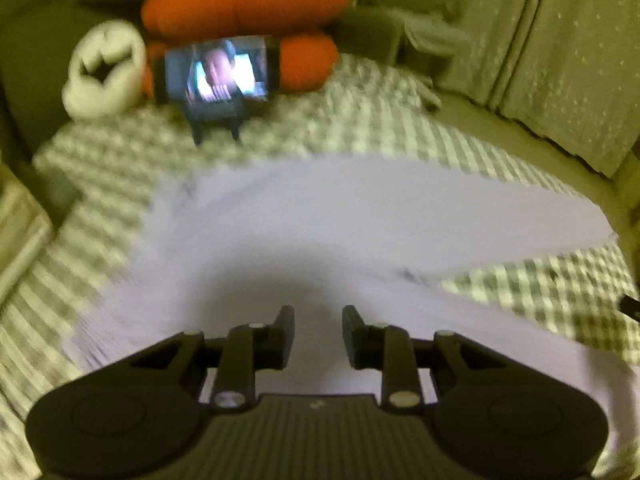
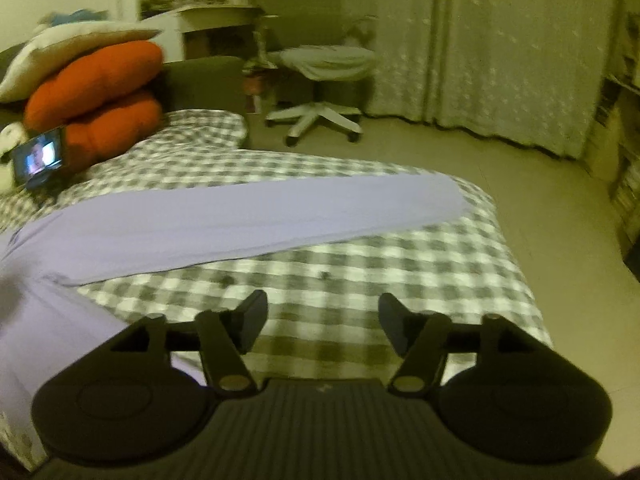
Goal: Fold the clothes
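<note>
Two grippers, left [image 1: 318, 330] narrow and empty over lilac trousers [image 1: 360, 208], right [image 2: 323, 320] wide over bare bed [image 2: 360, 264]; risk: pinching sheet with cloth, dragging the legs askew.

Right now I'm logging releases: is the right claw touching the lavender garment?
Apart. In the right wrist view the right claw stands open over bare checked bedcover; the lavender garment lies clear of both fingertips.
</note>
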Demonstrator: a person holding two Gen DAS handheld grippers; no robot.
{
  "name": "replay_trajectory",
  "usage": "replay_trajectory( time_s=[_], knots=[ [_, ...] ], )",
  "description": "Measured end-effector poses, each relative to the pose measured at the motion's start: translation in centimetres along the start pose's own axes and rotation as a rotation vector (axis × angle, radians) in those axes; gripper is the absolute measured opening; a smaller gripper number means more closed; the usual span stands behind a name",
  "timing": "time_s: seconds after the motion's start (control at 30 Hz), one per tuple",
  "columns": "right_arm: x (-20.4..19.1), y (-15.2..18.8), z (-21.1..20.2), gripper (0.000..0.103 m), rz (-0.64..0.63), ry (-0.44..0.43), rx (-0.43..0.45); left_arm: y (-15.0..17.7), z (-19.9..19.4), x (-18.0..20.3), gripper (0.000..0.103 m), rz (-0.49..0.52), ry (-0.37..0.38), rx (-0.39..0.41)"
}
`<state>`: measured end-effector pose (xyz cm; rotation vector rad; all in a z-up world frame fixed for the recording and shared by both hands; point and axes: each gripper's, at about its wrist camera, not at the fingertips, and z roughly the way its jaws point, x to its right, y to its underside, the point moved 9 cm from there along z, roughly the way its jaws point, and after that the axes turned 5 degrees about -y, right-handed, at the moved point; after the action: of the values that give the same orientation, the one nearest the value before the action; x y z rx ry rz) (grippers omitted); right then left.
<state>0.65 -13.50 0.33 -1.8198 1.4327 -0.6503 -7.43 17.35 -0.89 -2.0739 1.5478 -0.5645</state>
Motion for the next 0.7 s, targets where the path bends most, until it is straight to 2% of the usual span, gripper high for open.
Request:
replay_trajectory(
  time_s=[0.03,0.1,0.2,0.23,0.33,0.4,0.43,0.47,0.57,0.7],
  knots=[
    [-0.7,0.0,0.2,0.069,-0.028,-0.010,-0.001,0.0,0.1,0.2,0.028,0.017,-0.026,0.012],
    [-1.9,-0.1,0.5,0.071,-0.066,-0.018,0.004,-0.1,-0.1,0.5,0.040,0.050,-0.075,0.047],
    [-2.3,-0.4,1.0,0.079,-0.054,-0.027,0.008,-1.0,-0.4,0.9,0.055,0.049,-0.097,0.087],
    [-2.4,-0.5,1.2,0.080,-0.050,-0.029,0.009,-1.3,-0.2,1.1,0.057,0.044,-0.099,0.088],
    [-2.7,-1.3,1.9,0.082,-0.079,-0.021,0.035,-1.6,0.6,2.4,0.061,0.039,-0.059,0.048],
    [-2.6,-1.8,2.3,0.085,-0.116,0.016,0.053,-1.8,1.5,3.8,0.061,0.049,0.016,-0.013],
    [-2.5,-2.1,2.5,0.089,-0.123,0.038,0.063,-1.9,1.7,4.1,0.063,0.045,0.014,-0.017],
    [-2.3,-2.4,2.7,0.097,-0.118,0.049,0.071,-2.0,2.0,4.5,0.068,0.041,0.012,-0.021],
    [-2.0,-3.0,3.0,0.099,-0.039,0.019,0.070,-2.3,2.8,5.4,0.081,0.062,-0.009,-0.017],
    [-2.3,-3.8,3.4,0.101,0.024,-0.008,0.056,-2.6,4.2,5.4,0.090,0.050,-0.017,-0.027]
  ],
)
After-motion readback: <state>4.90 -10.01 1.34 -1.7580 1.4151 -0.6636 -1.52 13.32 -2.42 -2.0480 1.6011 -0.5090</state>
